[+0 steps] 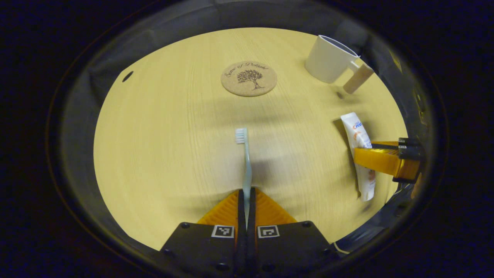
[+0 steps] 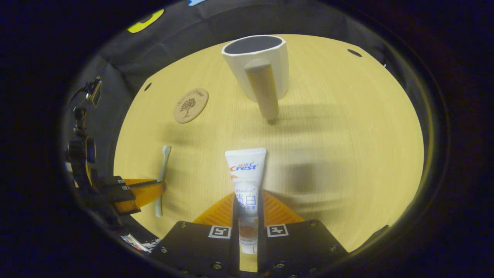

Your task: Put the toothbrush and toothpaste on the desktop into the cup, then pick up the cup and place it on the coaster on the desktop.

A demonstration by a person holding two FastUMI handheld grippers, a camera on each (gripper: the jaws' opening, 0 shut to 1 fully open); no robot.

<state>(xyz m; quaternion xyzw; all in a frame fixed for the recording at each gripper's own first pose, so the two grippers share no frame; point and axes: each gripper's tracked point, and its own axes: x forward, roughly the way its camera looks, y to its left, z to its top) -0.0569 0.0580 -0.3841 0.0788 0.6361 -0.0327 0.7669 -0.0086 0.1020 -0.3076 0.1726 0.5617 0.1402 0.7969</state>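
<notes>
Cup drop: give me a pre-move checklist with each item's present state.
1. Left claw shut on toothbrush: ok.
2. Right claw shut on toothpaste: ok.
3. Cup upright, mouth open: ok.
4. Cup holds nothing yet: cannot tell, its inside is dark.
5. Coaster bare, apart from cup: ok.
6. Both items lifted off the desktop: cannot tell.
</notes>
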